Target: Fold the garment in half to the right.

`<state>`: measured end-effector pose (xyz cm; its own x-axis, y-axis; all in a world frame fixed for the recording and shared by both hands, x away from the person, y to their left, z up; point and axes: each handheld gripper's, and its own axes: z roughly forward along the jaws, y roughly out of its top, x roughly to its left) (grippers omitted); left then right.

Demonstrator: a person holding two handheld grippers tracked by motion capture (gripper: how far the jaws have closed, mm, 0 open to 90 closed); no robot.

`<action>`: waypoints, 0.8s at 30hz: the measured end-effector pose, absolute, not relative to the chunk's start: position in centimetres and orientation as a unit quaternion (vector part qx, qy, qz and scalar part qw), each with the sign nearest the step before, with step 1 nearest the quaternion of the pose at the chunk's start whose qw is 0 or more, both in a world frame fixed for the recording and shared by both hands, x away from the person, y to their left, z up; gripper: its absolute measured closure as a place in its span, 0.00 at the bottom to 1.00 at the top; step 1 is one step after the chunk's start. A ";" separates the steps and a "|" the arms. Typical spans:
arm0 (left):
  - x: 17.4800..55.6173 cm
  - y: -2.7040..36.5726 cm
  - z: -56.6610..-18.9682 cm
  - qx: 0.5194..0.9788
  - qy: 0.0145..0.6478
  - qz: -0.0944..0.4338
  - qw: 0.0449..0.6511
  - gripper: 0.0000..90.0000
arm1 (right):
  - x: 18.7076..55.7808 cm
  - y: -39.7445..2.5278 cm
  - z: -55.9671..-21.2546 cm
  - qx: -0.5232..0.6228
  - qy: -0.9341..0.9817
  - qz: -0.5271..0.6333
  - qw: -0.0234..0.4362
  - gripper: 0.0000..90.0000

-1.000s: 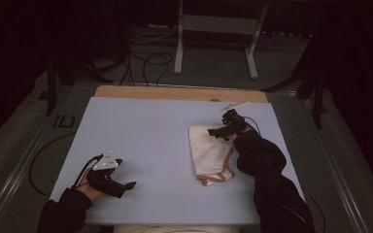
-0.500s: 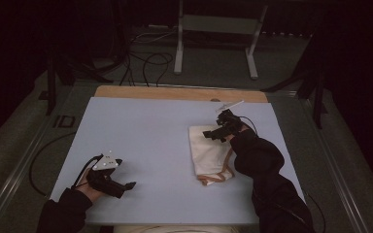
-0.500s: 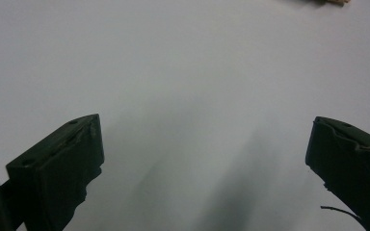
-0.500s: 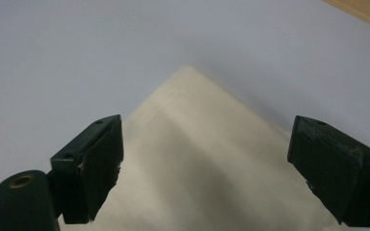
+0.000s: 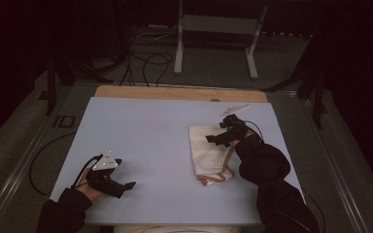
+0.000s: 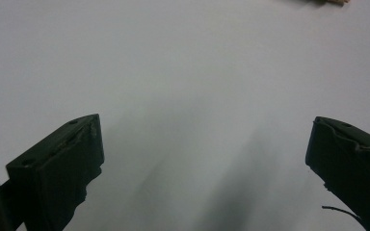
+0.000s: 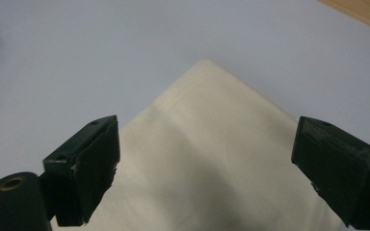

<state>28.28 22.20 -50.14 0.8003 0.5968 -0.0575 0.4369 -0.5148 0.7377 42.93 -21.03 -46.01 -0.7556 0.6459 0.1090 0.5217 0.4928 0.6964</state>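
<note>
Nearest, the left claw (image 5: 126,186) rests low on the pale surface (image 5: 141,141), spread and holding nothing, probably waiting its turn. Farther, at the right side, the folded cream cloth (image 5: 206,153) lies flat. The right claw (image 5: 212,139) hovers over its far part, jaws spread, likely to grip a corner.

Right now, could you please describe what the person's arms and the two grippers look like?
Both forearms wear dark sleeves. The left gripper is black, with a pale grey three-cornered plate on top and a thin black cable looping from it. The right gripper is black too, with a pale plate and a black cable. Close up, each has two blocky black fingers with worn, chipped edges.
</note>
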 end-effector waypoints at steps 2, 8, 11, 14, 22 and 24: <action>28.3 22.2 -50.1 0.865 0.297 0.102 0.390 0.00 | 42.6 -21.3 -46.0 0.339 0.858 0.376 0.085 0.11; 28.2 22.2 -50.1 0.863 0.299 0.103 0.394 0.00 | 41.4 -21.9 -46.0 0.334 0.856 0.384 0.088 0.11; 28.3 22.2 -50.1 0.864 0.298 0.102 0.393 0.00 | 40.9 -22.4 -45.9 0.332 0.855 0.388 0.092 0.11; 28.3 22.2 -50.1 0.866 0.297 0.102 0.390 0.00 | 40.3 -22.8 -45.9 0.332 0.852 0.394 0.095 0.11; 28.3 22.2 -50.0 0.865 0.297 0.102 0.391 0.00 | 38.4 -23.9 -46.3 0.330 0.849 0.402 0.094 0.11; 28.3 22.2 -50.0 0.865 0.298 0.101 0.392 0.00 | 37.9 -24.1 -46.4 0.333 0.848 0.402 0.094 0.11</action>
